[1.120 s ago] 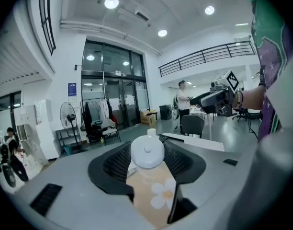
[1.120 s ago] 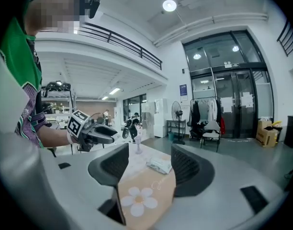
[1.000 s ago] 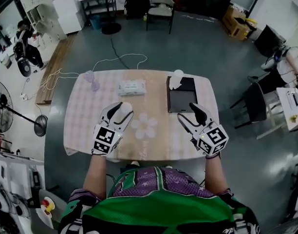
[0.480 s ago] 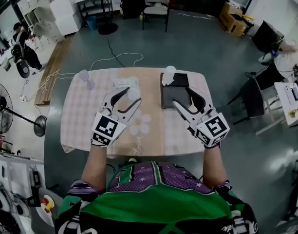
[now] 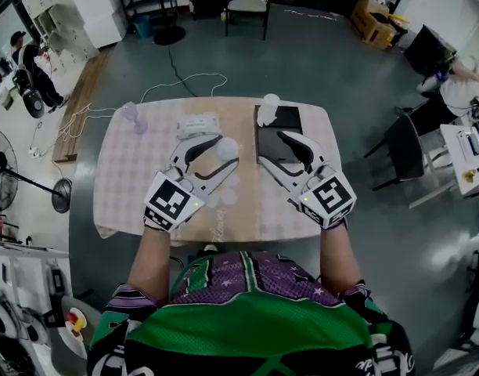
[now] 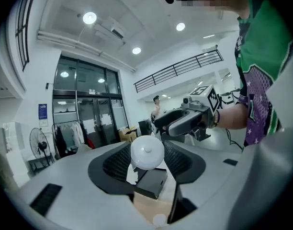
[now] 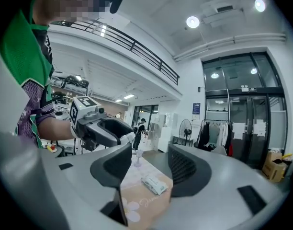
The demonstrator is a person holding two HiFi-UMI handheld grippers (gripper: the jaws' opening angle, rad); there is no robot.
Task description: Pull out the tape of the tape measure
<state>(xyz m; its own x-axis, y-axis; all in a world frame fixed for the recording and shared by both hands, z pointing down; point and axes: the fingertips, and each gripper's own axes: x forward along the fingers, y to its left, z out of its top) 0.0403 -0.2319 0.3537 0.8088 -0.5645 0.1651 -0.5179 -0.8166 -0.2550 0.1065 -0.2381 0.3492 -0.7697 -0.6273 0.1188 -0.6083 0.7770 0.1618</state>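
Head view: the left gripper (image 5: 224,153) has its jaws clenched on a round white tape measure (image 5: 228,147), held over the table (image 5: 130,171) just left of the black box (image 5: 290,118). No pulled-out tape can be seen. The right gripper (image 5: 271,148) hangs over the near left part of the box, jaws spread with nothing between them. A small white round thing (image 5: 269,100) sits at the box's far left corner. A wipes pack (image 5: 197,124) lies left of the box, and a small purple fan (image 5: 131,114) stands well left of it.

Left gripper view: both jaws of the left gripper (image 6: 147,159) press on the tape measure (image 6: 147,152), its round face towards the camera. The black box (image 6: 152,181) shows below it. The right gripper (image 6: 162,122) is above and beyond the box.

Right gripper view: the right gripper (image 7: 149,169) is released, its ribbed pads apart and empty. Past the jaws lie the wipes pack (image 7: 153,185) and the fan (image 7: 137,159). The left gripper (image 7: 122,134) shows at the left.
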